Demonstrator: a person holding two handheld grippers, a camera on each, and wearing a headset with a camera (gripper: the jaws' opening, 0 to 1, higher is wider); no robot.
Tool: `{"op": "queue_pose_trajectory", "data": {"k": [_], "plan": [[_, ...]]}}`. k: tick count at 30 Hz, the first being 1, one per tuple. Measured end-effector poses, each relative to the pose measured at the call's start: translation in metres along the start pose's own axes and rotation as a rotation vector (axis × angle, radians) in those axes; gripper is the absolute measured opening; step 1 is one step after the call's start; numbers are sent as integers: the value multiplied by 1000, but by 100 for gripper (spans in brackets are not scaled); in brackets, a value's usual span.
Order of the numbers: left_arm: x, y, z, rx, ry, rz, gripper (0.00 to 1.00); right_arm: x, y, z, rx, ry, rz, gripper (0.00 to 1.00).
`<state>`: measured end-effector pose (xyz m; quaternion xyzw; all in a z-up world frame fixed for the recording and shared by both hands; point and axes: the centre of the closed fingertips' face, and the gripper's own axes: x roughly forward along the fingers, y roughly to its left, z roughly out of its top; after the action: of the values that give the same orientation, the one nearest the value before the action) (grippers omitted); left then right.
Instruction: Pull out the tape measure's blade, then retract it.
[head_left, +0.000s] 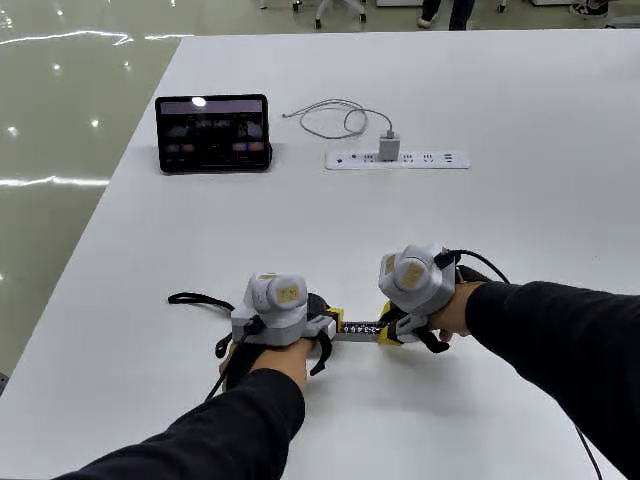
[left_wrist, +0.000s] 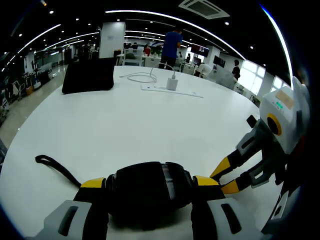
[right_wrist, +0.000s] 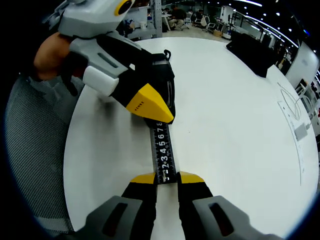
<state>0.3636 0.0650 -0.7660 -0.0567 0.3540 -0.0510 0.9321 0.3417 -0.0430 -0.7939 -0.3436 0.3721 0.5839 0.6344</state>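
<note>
the tape measure (left_wrist: 150, 195) is a black case lying on the white table (head_left: 520, 110), near the edge by the person. we see it squeezed between the left gripper's (left_wrist: 150, 182) yellow-tipped jaws, one on each side of the case, so that claw is clamped on the case. in the head view the case (head_left: 318, 304) sits just right of the left gripper (head_left: 322, 322).

the blade (right_wrist: 162, 150) is pulled out a short way, running straight from the case (right_wrist: 169, 82) to the right gripper (right_wrist: 166, 178). printed digits show along it. the right gripper's two yellow tips pinch the blade's free end between them, so that claw is closed on the blade. in the head view the blade (head_left: 358, 327) bridges the small gap between the two grippers, and the right gripper (head_left: 387, 331) is at its right end.

a black strap (head_left: 198, 298) trails from the case to the left, flat on the table. it shows in the left gripper view too (left_wrist: 55, 167).

both grippers are low over the table and point at each other. the right gripper comes into the left gripper view (left_wrist: 226, 180), and the left one into the right gripper view (right_wrist: 149, 104). dark sleeves cover both of the person's arms.

well apart, toward the far side of the table: a dark tablet (head_left: 212, 132) stands propped, a white power strip (head_left: 397, 159) lies to its right with a white charger (head_left: 388, 148) plugged in, and a white cable (head_left: 330, 118) loops behind it. a glossy floor (head_left: 70, 100) shows left of the table.
</note>
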Motion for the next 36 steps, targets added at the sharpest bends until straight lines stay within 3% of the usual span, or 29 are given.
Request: {"op": "queue_pose_trajectory", "data": {"k": [36], "plan": [[-1, 1, 0, -19, -2, -11, 63, 16, 3, 27, -24, -83, 17, 9]]}}
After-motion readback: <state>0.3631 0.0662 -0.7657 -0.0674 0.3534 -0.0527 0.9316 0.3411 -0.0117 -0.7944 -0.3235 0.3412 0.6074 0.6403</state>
